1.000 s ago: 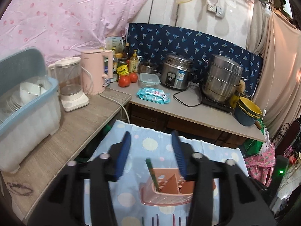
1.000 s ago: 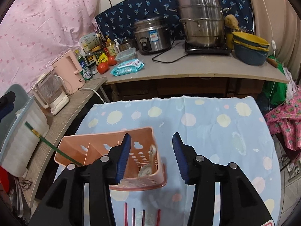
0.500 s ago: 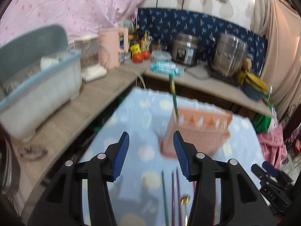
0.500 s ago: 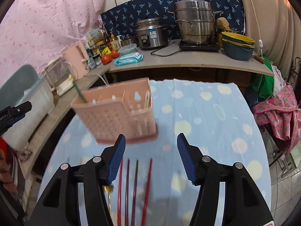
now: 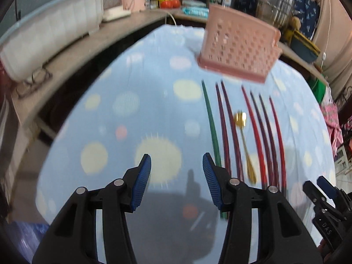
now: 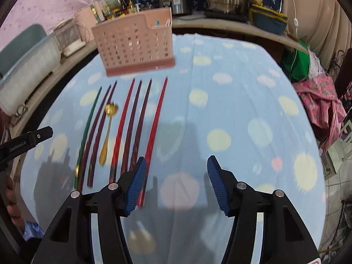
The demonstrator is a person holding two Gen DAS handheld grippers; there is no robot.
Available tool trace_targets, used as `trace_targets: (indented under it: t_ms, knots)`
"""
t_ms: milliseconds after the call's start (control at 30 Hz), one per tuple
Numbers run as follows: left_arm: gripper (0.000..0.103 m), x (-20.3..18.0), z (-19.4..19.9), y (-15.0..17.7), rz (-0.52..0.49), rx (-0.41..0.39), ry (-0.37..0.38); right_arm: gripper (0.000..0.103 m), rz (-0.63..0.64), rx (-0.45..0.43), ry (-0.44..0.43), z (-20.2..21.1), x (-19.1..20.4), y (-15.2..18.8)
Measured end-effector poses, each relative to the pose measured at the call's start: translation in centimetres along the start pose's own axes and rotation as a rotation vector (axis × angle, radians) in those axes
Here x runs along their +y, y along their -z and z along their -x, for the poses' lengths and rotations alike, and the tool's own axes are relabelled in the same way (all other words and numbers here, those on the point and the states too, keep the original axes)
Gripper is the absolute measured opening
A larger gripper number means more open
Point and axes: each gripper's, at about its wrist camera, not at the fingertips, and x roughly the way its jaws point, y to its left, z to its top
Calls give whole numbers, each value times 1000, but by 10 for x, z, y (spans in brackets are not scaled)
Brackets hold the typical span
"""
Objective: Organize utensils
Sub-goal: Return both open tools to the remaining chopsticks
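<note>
Barely started: pink caddy (image 6: 136,44) holds few utensils, chopsticks (image 6: 136,121) and gold spoon (image 6: 107,129) lie on desk (image 6: 242,110), left gripper (image 5: 177,179) and right gripper (image 6: 176,181) fingers wide, empty.

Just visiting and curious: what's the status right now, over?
Left hand-held gripper and right hand-held gripper both open, empty. Chopsticks and gold spoon lie in a row before pink basket. Nothing blocking them.
</note>
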Motion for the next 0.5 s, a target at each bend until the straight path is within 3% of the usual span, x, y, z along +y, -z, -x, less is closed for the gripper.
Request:
trace_targets:
  t_ms: [167,333,500]
  knots:
    - [46,-5,0,27,-24,8,-11,49,19,22,-14,-9,10,17]
    - [46,-5,1,33,-24,14,10,36,42,34,-20,-16,21,22]
    - [46,-6,1,35,-20,22,22,31,46,43,-34,-19,24,21]
